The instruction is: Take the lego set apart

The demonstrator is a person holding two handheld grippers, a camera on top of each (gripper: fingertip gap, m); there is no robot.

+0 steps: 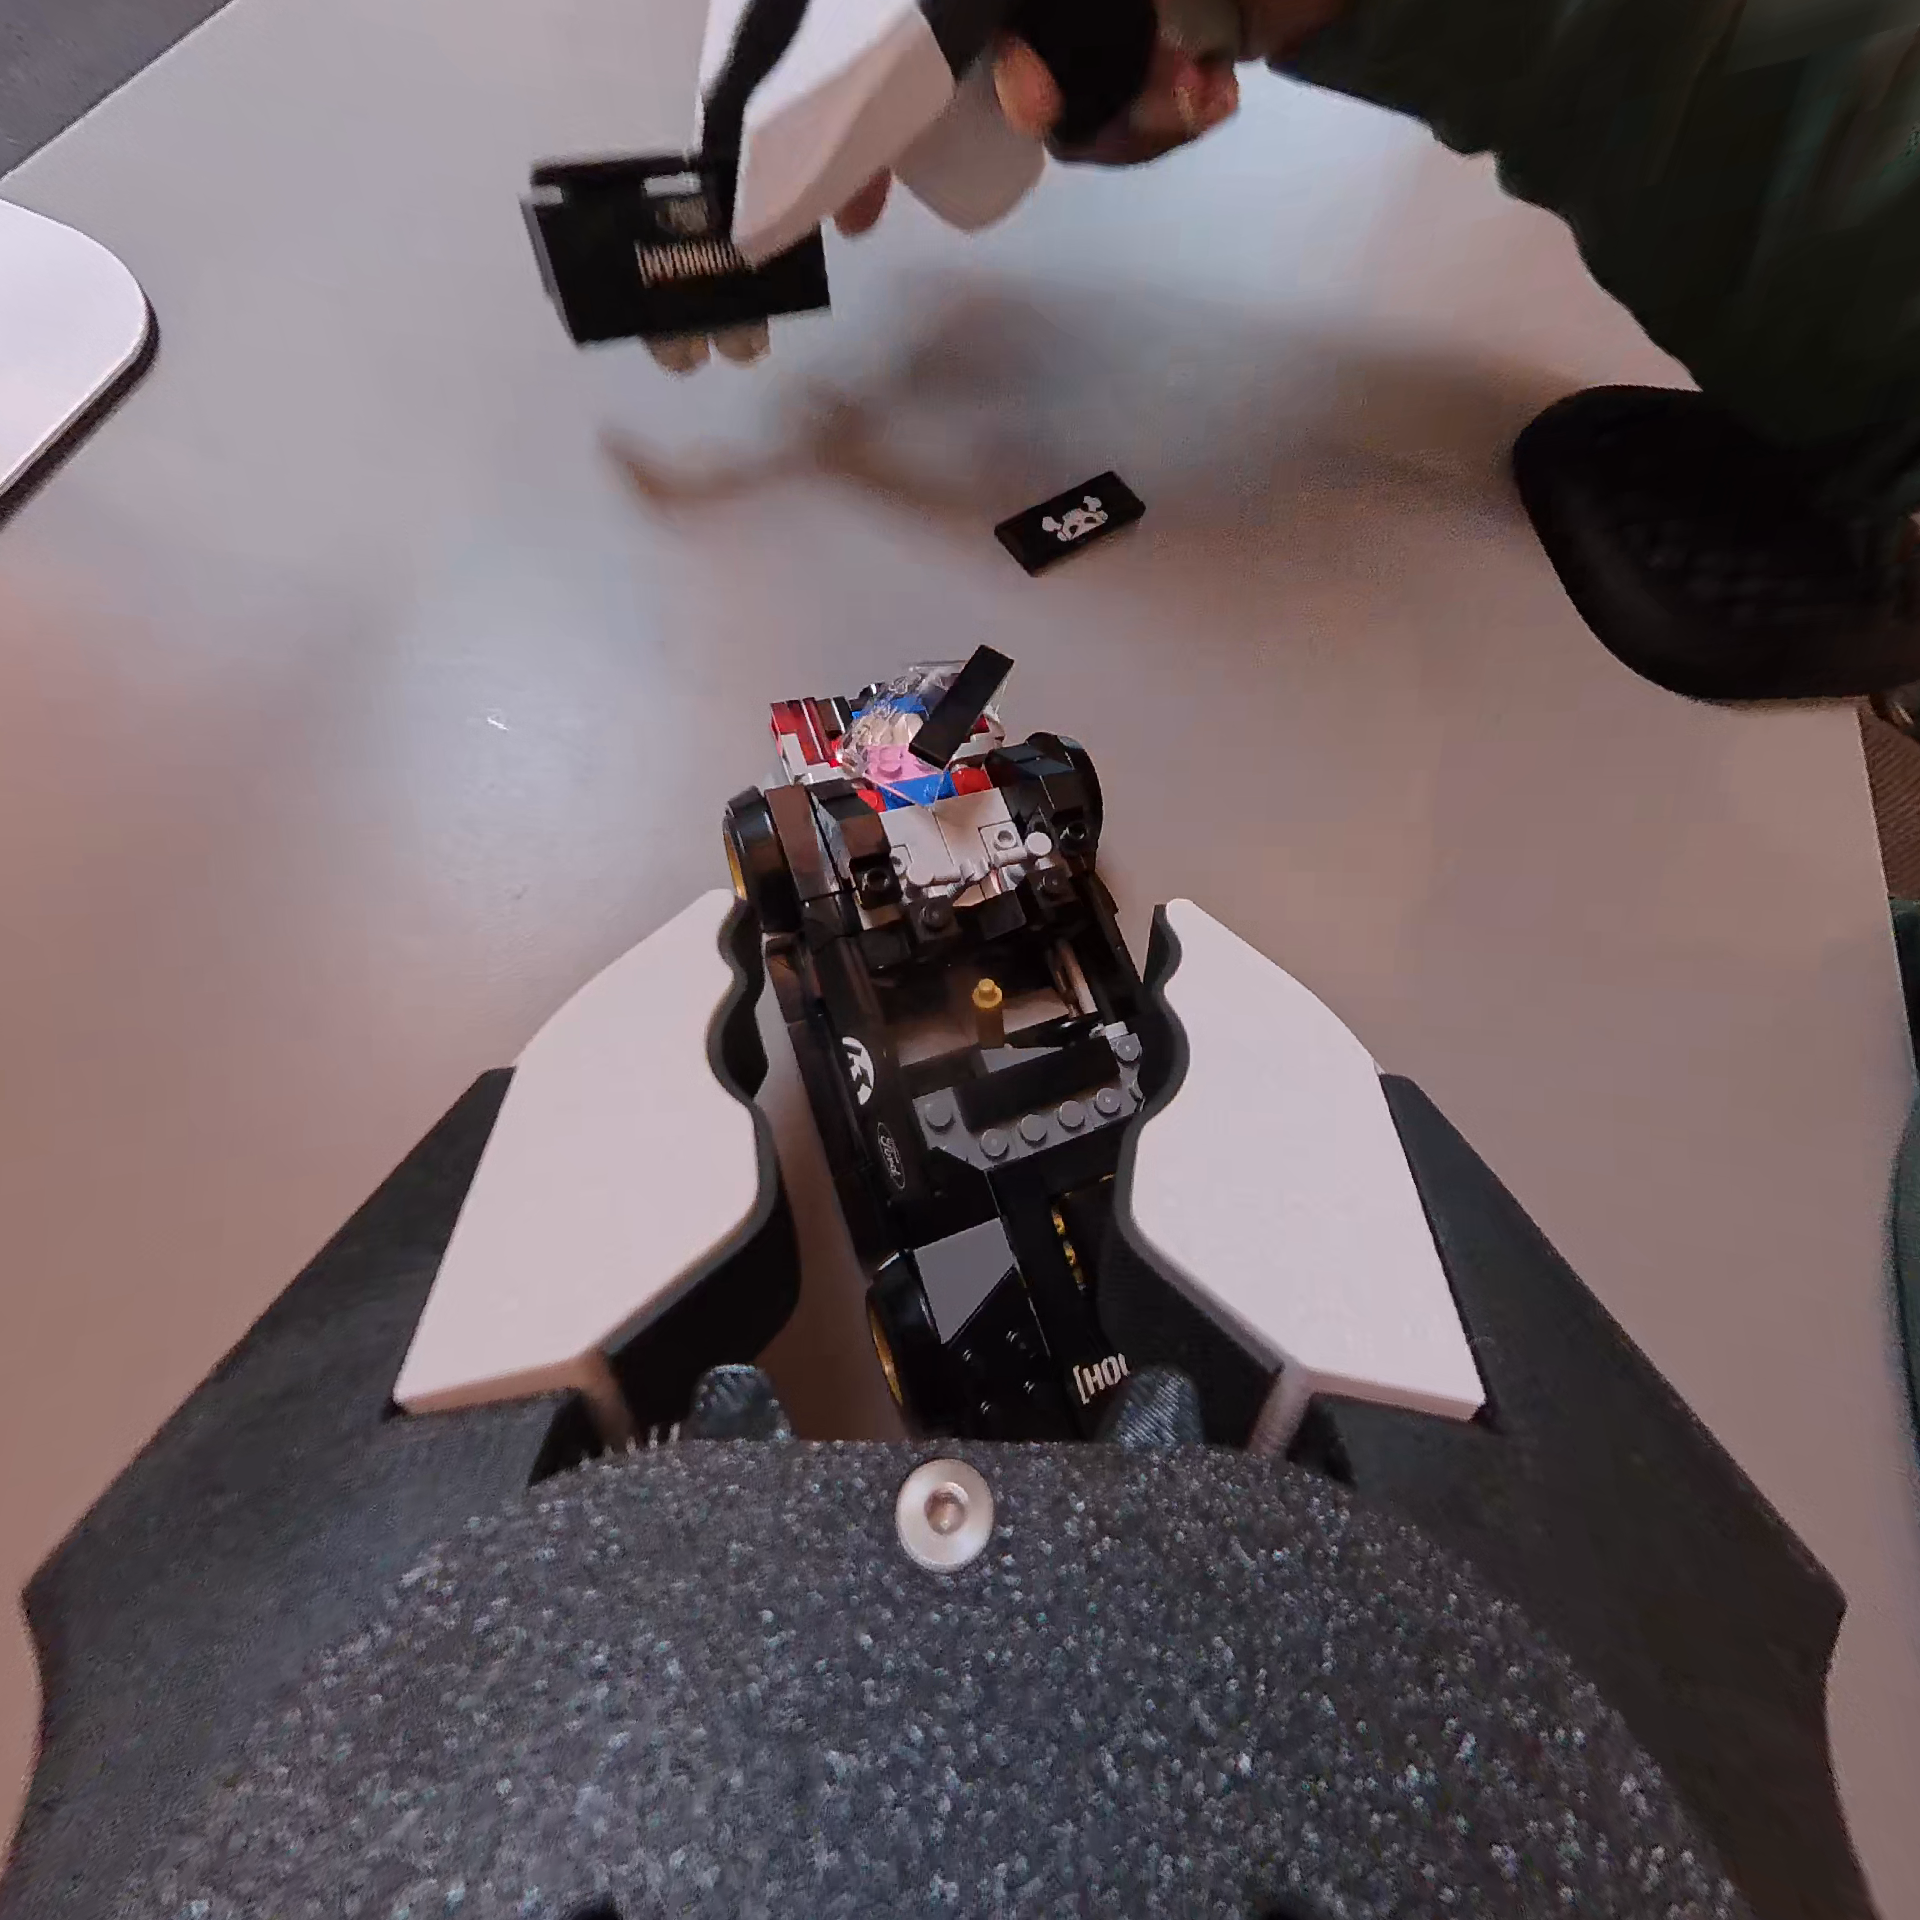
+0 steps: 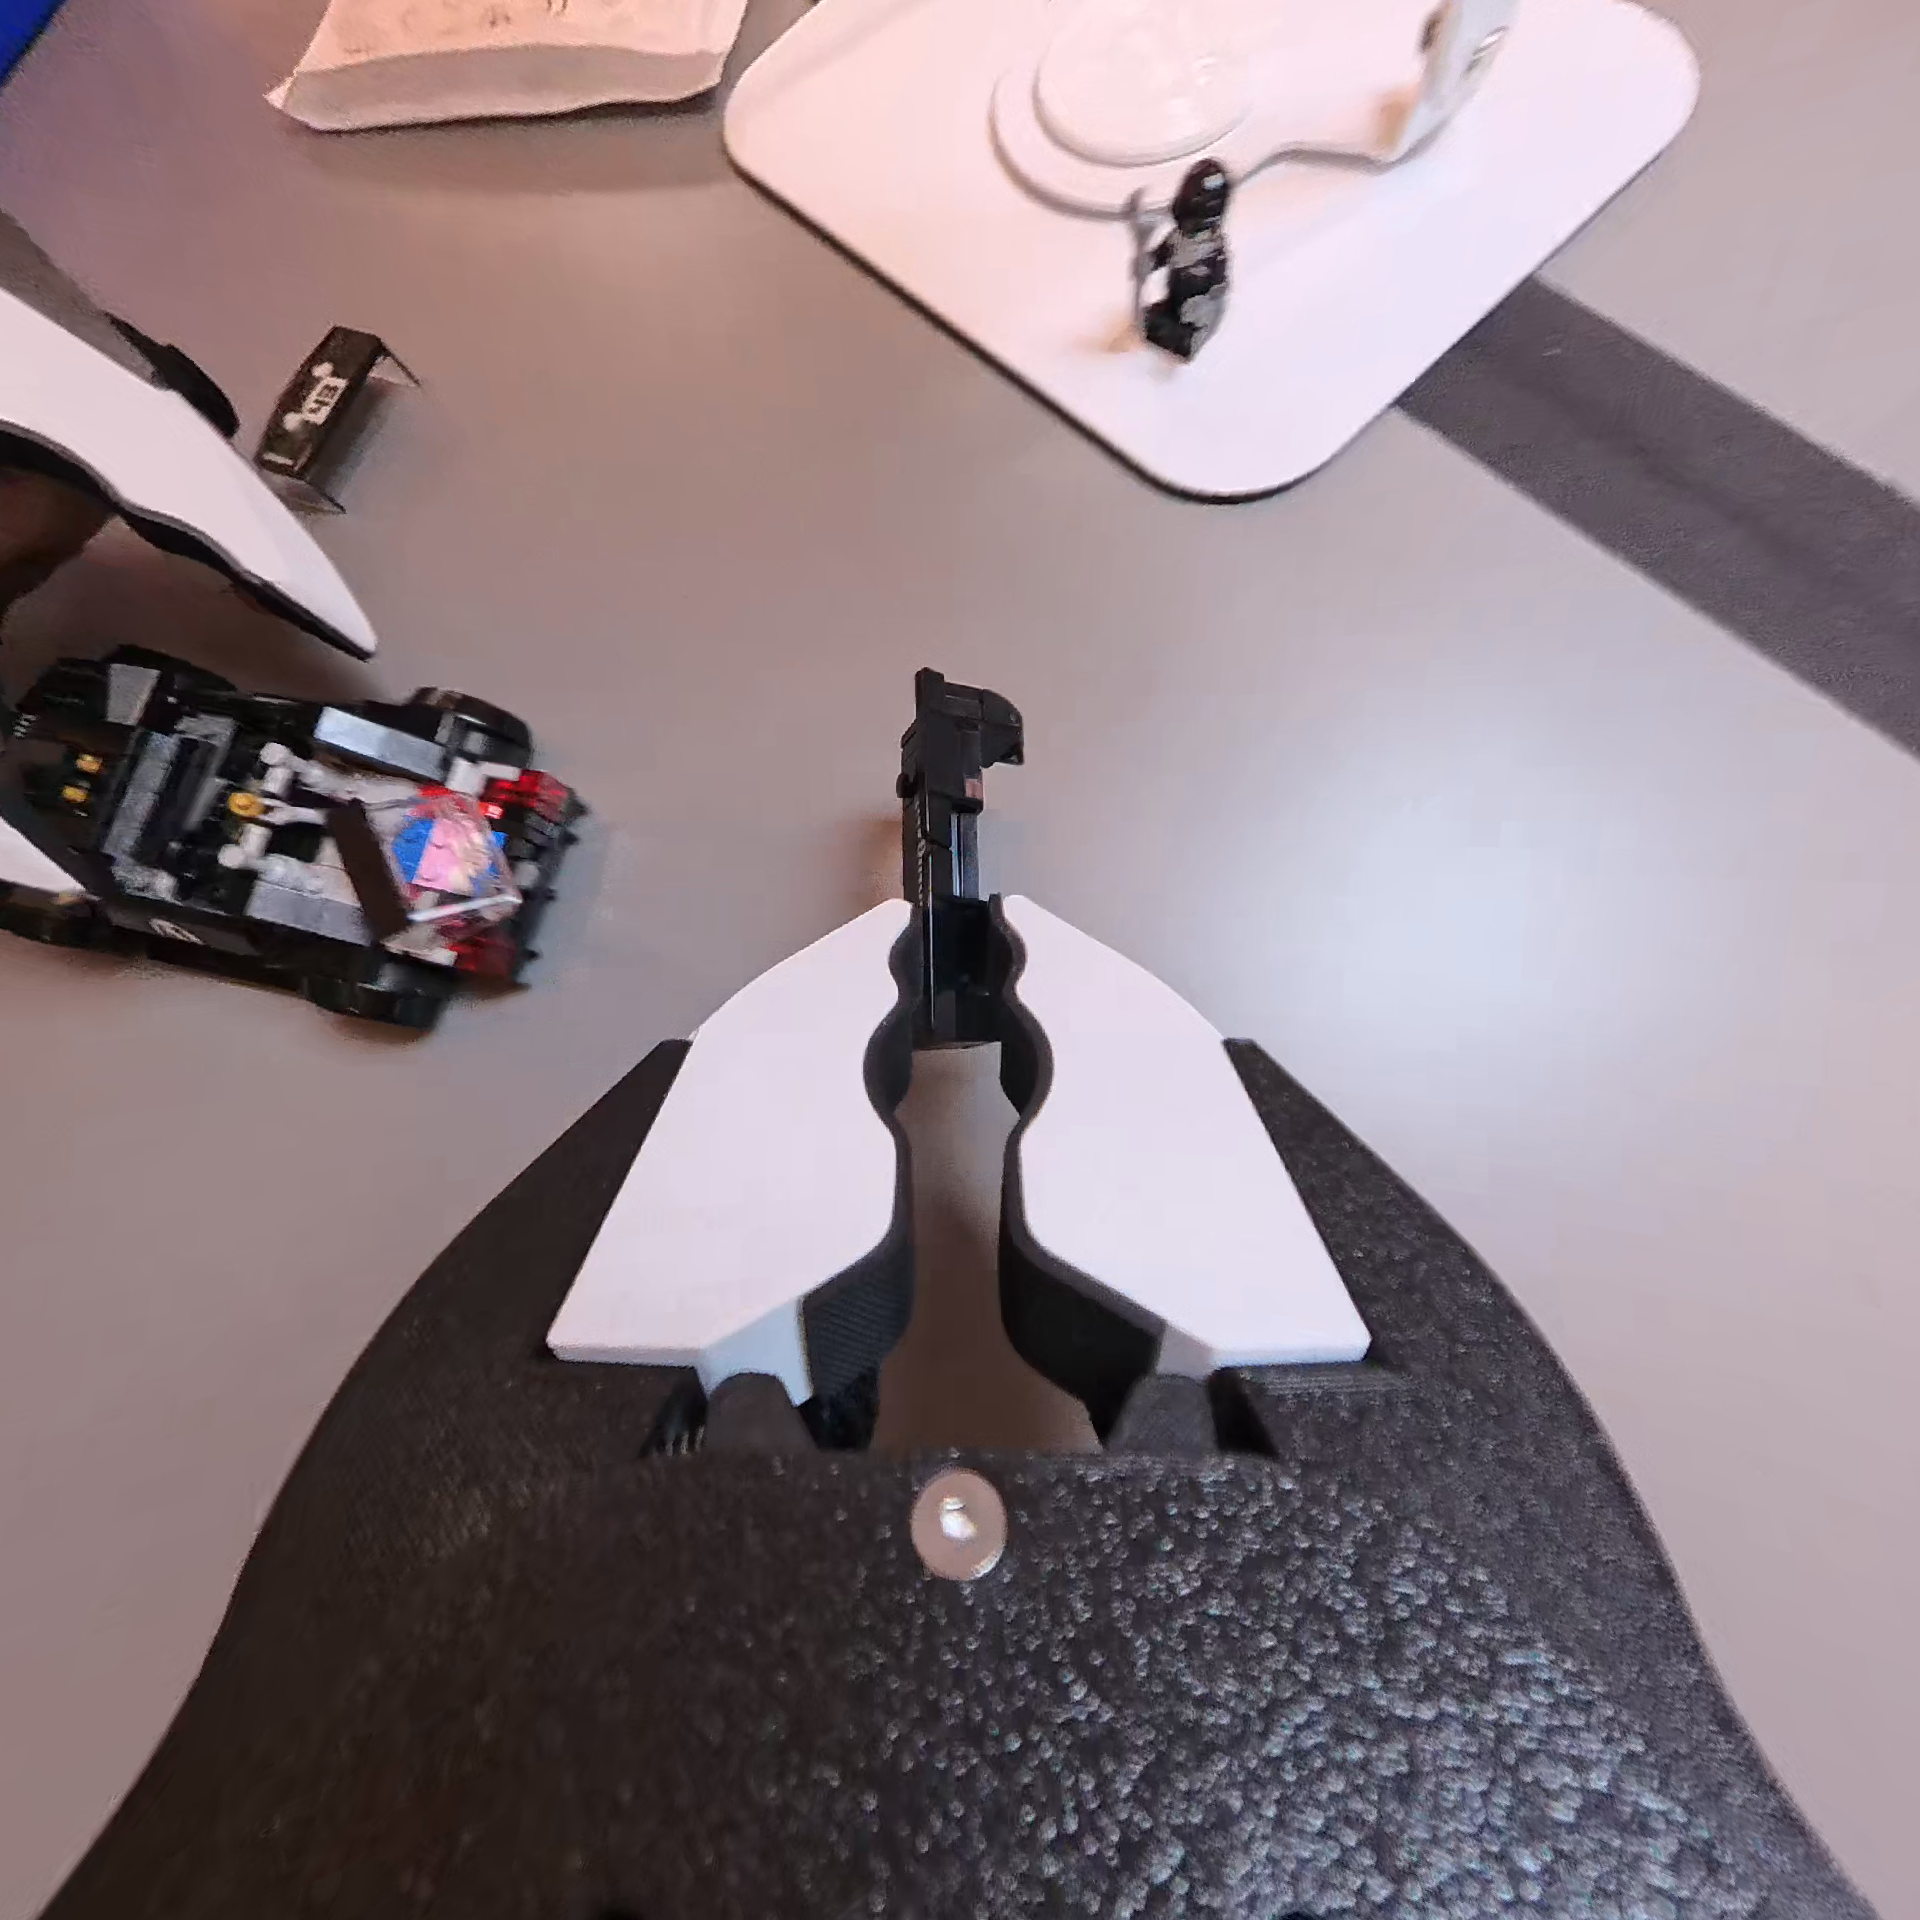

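Note:
A black lego car (image 1: 935, 1049) with its roof off lies on the grey table between the fingers of my left gripper (image 1: 951, 920), which is shut on its sides. A loose black tile (image 1: 961, 707) leans on the coloured bricks at its far end. The car also shows at the left of the right wrist view (image 2: 281, 842). My right gripper (image 2: 951, 914) is shut on a black roof panel (image 2: 951, 821) and holds it above the table, away from the car. In the left wrist view this panel (image 1: 665, 260) appears blurred at the top.
A small black printed tile (image 1: 1070, 520) lies on the table beyond the car. A white tray (image 2: 1299, 395) at the far right holds a small black figure (image 2: 1184, 260). A white paper bag (image 2: 499, 62) lies at the back. A person's green sleeve (image 1: 1662, 156) reaches in. The tips of one gripper are about 15 cm away from the tips of the other. The loose black tile (image 1: 961, 707) is closer to my left gripper, around 4 cm from its tips; the right tips are 12 cm off.

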